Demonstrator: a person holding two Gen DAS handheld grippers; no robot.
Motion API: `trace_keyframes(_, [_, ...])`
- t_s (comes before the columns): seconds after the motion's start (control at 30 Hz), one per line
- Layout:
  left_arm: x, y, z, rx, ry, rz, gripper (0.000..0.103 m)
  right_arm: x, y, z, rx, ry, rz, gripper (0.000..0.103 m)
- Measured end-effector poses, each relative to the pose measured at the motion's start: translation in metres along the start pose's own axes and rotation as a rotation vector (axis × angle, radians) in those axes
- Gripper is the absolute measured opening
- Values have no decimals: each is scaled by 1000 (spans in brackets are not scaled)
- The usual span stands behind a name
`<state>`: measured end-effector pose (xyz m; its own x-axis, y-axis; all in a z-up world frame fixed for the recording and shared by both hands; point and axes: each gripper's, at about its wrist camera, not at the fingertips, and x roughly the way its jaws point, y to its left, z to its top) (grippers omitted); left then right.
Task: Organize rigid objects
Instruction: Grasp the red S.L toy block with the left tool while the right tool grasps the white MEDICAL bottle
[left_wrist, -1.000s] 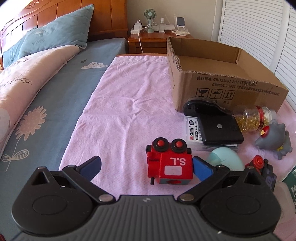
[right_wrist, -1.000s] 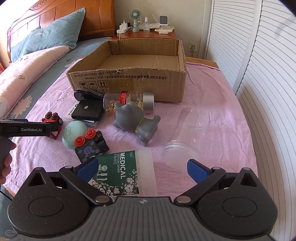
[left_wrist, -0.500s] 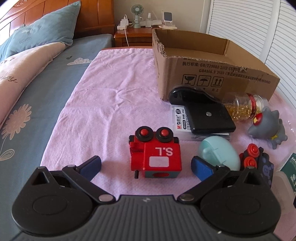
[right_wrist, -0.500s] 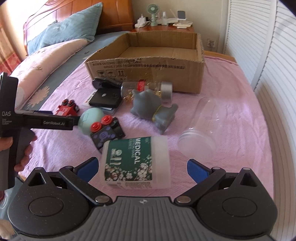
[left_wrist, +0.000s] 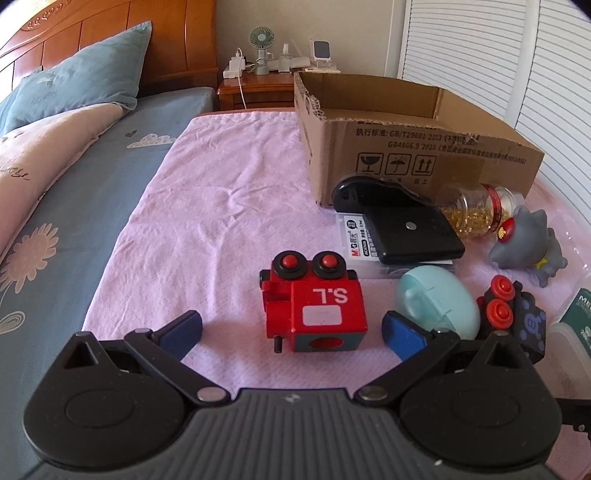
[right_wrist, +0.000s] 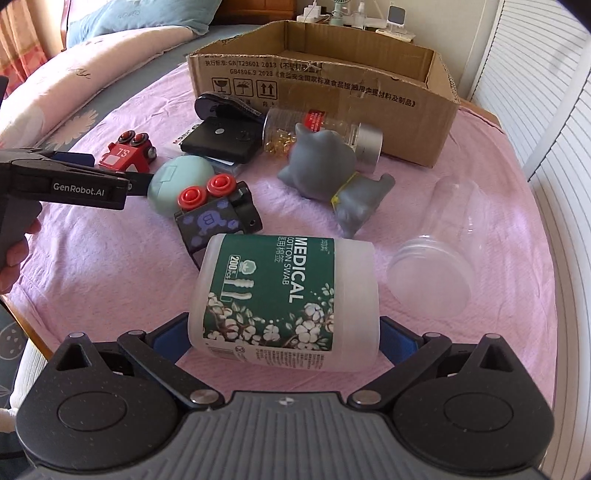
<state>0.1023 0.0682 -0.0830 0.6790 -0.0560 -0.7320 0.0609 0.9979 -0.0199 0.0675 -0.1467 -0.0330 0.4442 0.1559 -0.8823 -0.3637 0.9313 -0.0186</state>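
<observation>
A red toy train (left_wrist: 314, 302) marked "S.L" lies on the pink cloth between the fingers of my open left gripper (left_wrist: 291, 330); neither finger touches it. It also shows in the right wrist view (right_wrist: 123, 153). My right gripper (right_wrist: 284, 338) is open around a white cotton swab tub (right_wrist: 284, 299) with a green label; whether its fingers touch the tub I cannot tell. An open cardboard box (right_wrist: 325, 79) stands at the back, also in the left wrist view (left_wrist: 413, 147).
Between box and grippers lie a mint egg-shaped case (right_wrist: 177, 181), a black toy train (right_wrist: 218, 218), a grey toy figure (right_wrist: 328, 173), a capsule jar (right_wrist: 321, 129), a black wallet (right_wrist: 221, 138) and a clear plastic cup (right_wrist: 439, 254). A nightstand (left_wrist: 258, 81) stands behind.
My right gripper has moved forward so the swab tub now lies between its fingers. My left gripper has shifted so the red train sits centred between its fingers.
</observation>
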Motion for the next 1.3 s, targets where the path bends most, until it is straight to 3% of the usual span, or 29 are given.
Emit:
trace_keyframes(0.17, [-2, -5, -1, 22, -25, -6, 97, 2, -1, -1, -1, -12, 2, 103])
trace_keyframes(0.33, [-7, -10, -2, 30, -59, -19, 73, 1, 0, -3, 3, -28, 1, 103])
trace_keyframes(0.47, [-7, -14, -2, 51, -86, -21, 68, -1, 0, -6, 4, -46, 2, 103])
trace_keyframes(0.63, [-6, -14, 0, 42, -82, -38, 51, -2, 0, -8, 8, -61, 0, 103])
trace_keyframes(0.9, [-9, -14, -2, 49, -81, -34, 51, 0, 7, 4, 1, -61, 21, 103])
trace_keyframes(1.1, [-8, -14, -1, 38, -83, -32, 51, -1, 12, 13, -26, -69, -22, 102])
trace_keyframes(1.3, [-7, -15, 0, 45, -82, -30, 51, 2, 8, 15, -6, -44, -59, 89])
